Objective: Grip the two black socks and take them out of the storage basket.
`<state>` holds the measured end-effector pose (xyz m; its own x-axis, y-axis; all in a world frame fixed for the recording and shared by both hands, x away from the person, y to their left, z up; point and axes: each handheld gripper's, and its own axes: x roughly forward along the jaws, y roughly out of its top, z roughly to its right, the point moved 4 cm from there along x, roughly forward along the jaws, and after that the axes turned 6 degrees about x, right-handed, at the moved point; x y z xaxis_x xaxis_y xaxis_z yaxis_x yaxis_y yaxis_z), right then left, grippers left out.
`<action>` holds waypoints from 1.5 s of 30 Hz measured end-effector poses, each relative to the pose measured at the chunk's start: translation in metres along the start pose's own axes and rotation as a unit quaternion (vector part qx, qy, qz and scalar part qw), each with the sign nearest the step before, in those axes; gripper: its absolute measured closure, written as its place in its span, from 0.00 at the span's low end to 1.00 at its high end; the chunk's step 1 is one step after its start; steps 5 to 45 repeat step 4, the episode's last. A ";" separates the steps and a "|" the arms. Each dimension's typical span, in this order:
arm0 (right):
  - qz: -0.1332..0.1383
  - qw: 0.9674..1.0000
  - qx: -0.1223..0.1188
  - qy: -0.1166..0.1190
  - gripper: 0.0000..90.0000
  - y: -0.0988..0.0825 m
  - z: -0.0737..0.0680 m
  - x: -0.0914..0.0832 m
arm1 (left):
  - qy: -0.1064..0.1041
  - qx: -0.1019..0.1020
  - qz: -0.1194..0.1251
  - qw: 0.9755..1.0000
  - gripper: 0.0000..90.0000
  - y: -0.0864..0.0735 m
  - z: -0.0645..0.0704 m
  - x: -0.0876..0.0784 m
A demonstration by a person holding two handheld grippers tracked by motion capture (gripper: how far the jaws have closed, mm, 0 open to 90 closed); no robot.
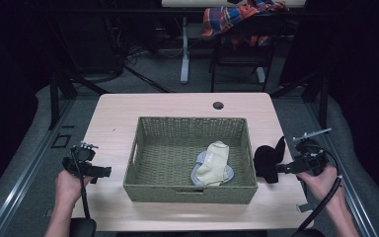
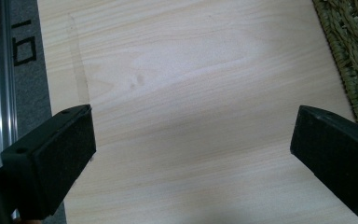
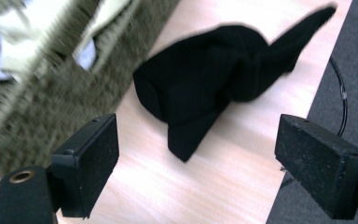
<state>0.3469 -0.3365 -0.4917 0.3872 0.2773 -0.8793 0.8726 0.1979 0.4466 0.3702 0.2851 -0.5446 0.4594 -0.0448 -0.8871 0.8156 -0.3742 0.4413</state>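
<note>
- Black sock (image 3: 209, 79) lies on the table (image 3: 223, 186) just ahead of the right gripper (image 3: 196, 168), jaws wide apart, nothing in them.
- Left gripper (image 2: 191, 154) has its jaws spread over bare wood, basket (image 2: 349, 51) edge beyond the right-hand jaw.
- Cream sock (image 1: 214, 163) sits inside the basket.

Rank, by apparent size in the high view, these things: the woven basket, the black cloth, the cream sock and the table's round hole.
1. woven basket
2. black cloth and cream sock: they look about alike, so I leave them unranked.
3. table's round hole, clearly the smallest.
</note>
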 end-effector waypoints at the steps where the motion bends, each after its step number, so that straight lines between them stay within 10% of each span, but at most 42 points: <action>1: 0.000 1.000 0.000 -0.003 0.15 -0.002 0.002 0.002 | 0.001 0.000 0.000 1.000 0.00 0.000 0.000 0.000; 45: -0.009 1.000 -0.003 -0.002 0.15 -0.007 0.004 0.006 | 0.000 0.002 0.000 1.000 0.00 0.001 0.001 0.000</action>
